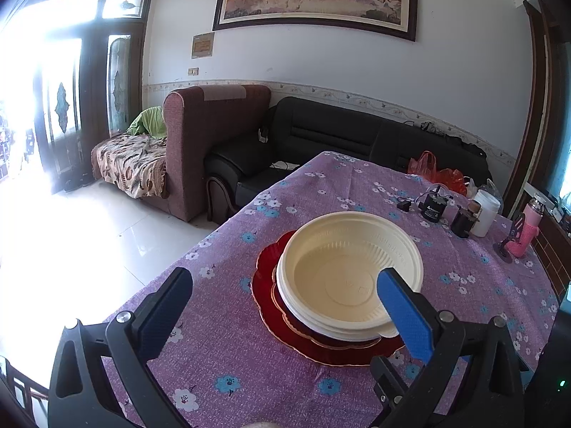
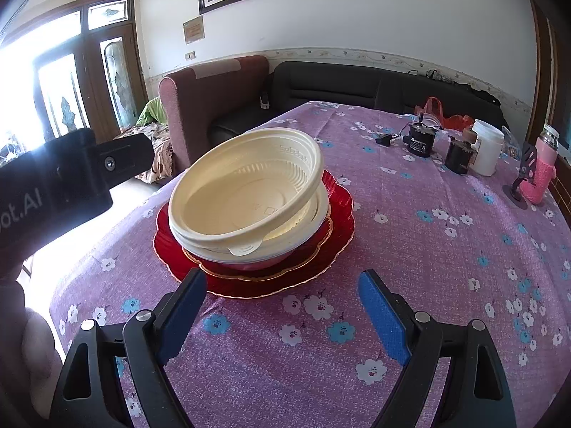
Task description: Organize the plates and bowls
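Note:
A stack of cream plastic bowls [image 1: 342,278] sits on stacked red scalloped plates [image 1: 267,306] on the purple flowered tablecloth. The top bowl [image 2: 246,192] lies tilted in the bowl under it, above the red plates [image 2: 339,214]. My left gripper [image 1: 285,287] is open and empty; its right finger shows in front of the bowl's near rim, its left finger is off to the left of the plates. The left gripper body [image 2: 71,174] shows at the left of the right wrist view. My right gripper [image 2: 282,297] is open and empty, just short of the plates' near edge.
At the table's far right stand black cylinders [image 2: 421,141], a white jar [image 2: 485,149], a pink bottle [image 2: 540,174] and a red bag [image 2: 442,114]. Sofas [image 1: 321,135] stand beyond the table's far edge. The table's left edge drops to a tiled floor [image 1: 89,242].

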